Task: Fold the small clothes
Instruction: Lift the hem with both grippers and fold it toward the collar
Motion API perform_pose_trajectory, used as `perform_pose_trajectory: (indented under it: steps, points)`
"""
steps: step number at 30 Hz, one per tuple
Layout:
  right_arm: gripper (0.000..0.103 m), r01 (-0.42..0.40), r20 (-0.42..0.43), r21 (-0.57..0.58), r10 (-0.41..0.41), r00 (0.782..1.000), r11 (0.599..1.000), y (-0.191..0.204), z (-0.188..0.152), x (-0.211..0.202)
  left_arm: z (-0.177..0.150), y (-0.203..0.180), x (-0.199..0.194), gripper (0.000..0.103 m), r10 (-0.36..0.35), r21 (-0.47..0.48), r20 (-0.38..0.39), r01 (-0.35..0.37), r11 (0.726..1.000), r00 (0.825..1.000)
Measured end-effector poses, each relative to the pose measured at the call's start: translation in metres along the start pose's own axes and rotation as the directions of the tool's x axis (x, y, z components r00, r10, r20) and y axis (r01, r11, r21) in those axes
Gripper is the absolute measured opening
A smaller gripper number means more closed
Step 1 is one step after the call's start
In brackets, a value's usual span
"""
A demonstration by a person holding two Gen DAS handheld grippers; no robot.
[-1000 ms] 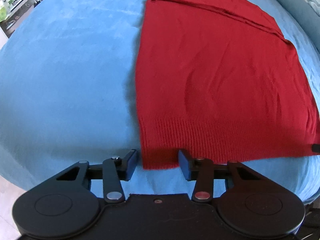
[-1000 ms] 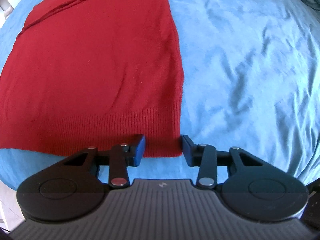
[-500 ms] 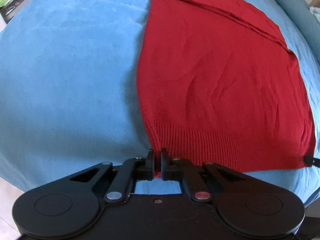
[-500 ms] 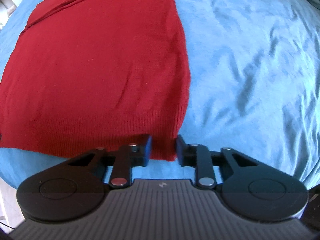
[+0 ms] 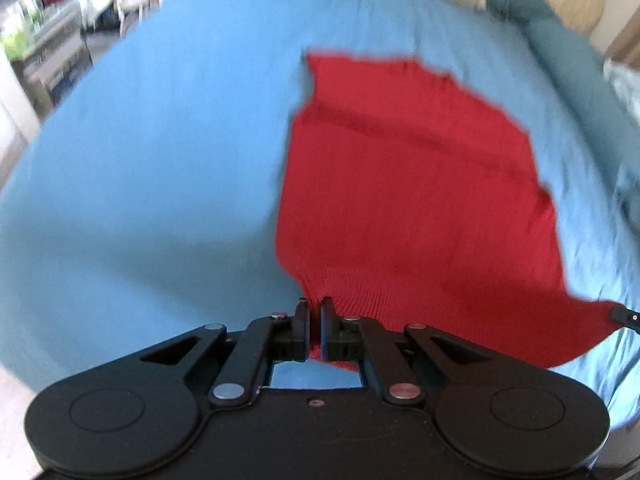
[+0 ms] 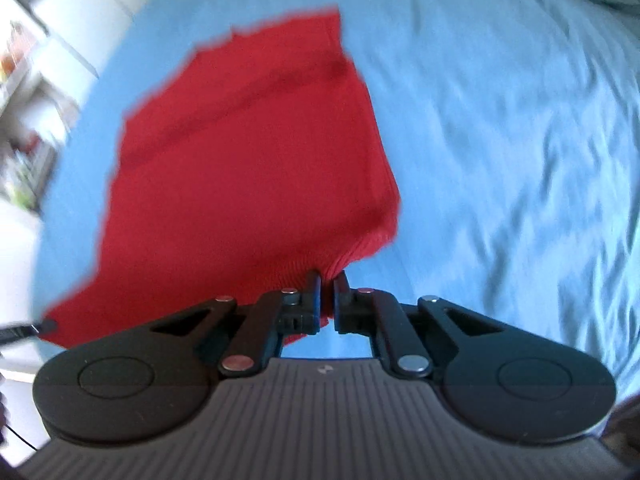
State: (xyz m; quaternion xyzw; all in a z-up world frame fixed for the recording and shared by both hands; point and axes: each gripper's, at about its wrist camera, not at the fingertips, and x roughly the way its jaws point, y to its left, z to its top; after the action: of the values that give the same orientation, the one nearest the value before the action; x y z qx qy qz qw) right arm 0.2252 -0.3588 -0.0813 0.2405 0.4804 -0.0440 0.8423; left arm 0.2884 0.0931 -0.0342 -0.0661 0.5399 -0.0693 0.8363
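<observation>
A red knit sweater [image 5: 408, 184] lies on a blue bedsheet [image 5: 152, 184], its ribbed hem lifted off the bed at both near corners. My left gripper [image 5: 314, 306] is shut on the hem's left corner. My right gripper [image 6: 327, 280] is shut on the hem's right corner; the same red sweater [image 6: 248, 152] fills the middle of the right wrist view. Each gripper's tip shows in the other's view, at the far corner of the hem. The far end of the sweater still rests flat on the bed. Both views are blurred by motion.
The blue bedsheet [image 6: 500, 140] stretches wide around the sweater, wrinkled on the right. Teal pillows [image 5: 560, 40] lie at the far right of the bed. Shelves and furniture [image 5: 44, 36] stand beyond the bed's left edge.
Both grippers closed on the hem's near corners and rose, pulling the hem up off the bed. The sweater now looks smaller and farther below.
</observation>
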Motion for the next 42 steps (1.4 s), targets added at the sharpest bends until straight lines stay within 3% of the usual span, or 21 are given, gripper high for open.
perform_pose_trajectory:
  steps: [4, 9, 13, 15, 18, 20, 25, 27, 28, 29, 30, 31, 33, 36, 38, 42]
  points:
    - [0.02, -0.089, 0.115, 0.06, 0.081, 0.99, 0.994, 0.014, 0.076, -0.002, 0.071, -0.009, -0.003, 0.004, -0.011, -0.025, 0.142, 0.015, 1.0, 0.99]
    - [0.02, -0.14, 0.222, 0.039, 0.128, 0.967, 0.989, 0.036, 0.182, 0.043, 0.175, -0.024, 0.047, 0.004, -0.001, -0.047, 0.298, 0.016, 0.999, 0.955]
    - [0.02, -0.108, 0.251, 0.056, 0.091, 0.964, 0.993, 0.039, 0.257, 0.116, 0.24, -0.038, 0.119, 0.004, 0.034, -0.083, 0.33, -0.007, 0.996, 0.943]
    - [0.02, -0.077, 0.228, 0.087, 0.055, 0.972, 0.993, 0.037, 0.278, 0.161, 0.259, -0.042, 0.166, 0.004, 0.07, -0.082, 0.303, -0.047, 0.996, 0.951]
    - [0.02, -0.029, 0.162, 0.129, 0.007, 0.987, 0.991, 0.031, 0.292, 0.23, 0.264, -0.042, 0.217, 0.004, 0.116, -0.097, 0.24, -0.095, 0.991, 0.964]
    - [0.02, 0.031, 0.144, 0.095, -0.044, 0.989, 0.995, 0.032, 0.297, 0.259, 0.264, -0.039, 0.237, 0.004, 0.14, -0.12, 0.217, -0.116, 0.986, 0.966]
    - [0.02, 0.052, 0.162, 0.032, -0.057, 0.985, 0.998, 0.034, 0.306, 0.279, 0.269, -0.033, 0.24, 0.005, 0.131, -0.133, 0.229, -0.102, 0.986, 0.965]
    - [0.023, 0.037, 0.161, -0.002, -0.036, 0.986, 0.999, 0.035, 0.313, 0.281, 0.273, -0.035, 0.236, 0.017, 0.131, -0.144, 0.232, -0.099, 0.985, 0.964]
    - [0.027, 0.034, 0.165, -0.017, -0.031, 0.986, 0.999, 0.036, 0.315, 0.279, 0.274, -0.034, 0.233, 0.027, 0.14, -0.152, 0.237, -0.105, 0.983, 0.961]
    - [0.032, 0.028, 0.174, -0.023, -0.023, 0.984, 0.999, 0.036, 0.32, 0.274, 0.278, -0.035, 0.231, 0.052, 0.156, -0.156, 0.247, -0.12, 0.98, 0.956]
    - [0.056, 0.013, 0.183, -0.034, -0.006, 0.983, 0.999, 0.035, 0.318, 0.267, 0.281, -0.036, 0.226, 0.066, 0.171, -0.153, 0.259, -0.134, 0.979, 0.951]
    - [0.077, -0.002, 0.2, -0.056, 0.013, 0.98, 0.998, 0.037, 0.316, 0.259, 0.276, -0.039, 0.217, 0.067, 0.18, -0.138, 0.279, -0.146, 0.98, 0.943]
    - [0.089, -0.015, 0.222, -0.13, 0.044, 0.974, 0.991, 0.046, 0.303, 0.239, 0.265, -0.048, 0.2, 0.07, 0.181, -0.078, 0.293, -0.165, 0.983, 0.939]
    - [0.099, -0.023, 0.159, -0.229, 0.06, 0.985, 0.973, 0.06, 0.274, 0.228, 0.235, -0.06, 0.186, 0.081, 0.137, -0.019, 0.263, -0.137, 0.99, 0.955]
    - [0.099, -0.029, 0.105, -0.282, 0.061, 0.993, 0.959, 0.066, 0.254, 0.232, 0.213, -0.066, 0.191, 0.089, 0.118, 0.0, 0.22, -0.121, 0.993, 0.968]
    - [0.099, 0.006, 0.026, -0.295, 0.001, 1.0, 0.956, 0.064, 0.224, 0.263, 0.181, -0.069, 0.224, 0.089, 0.141, 0.018, 0.124, -0.144, 0.989, 0.982]
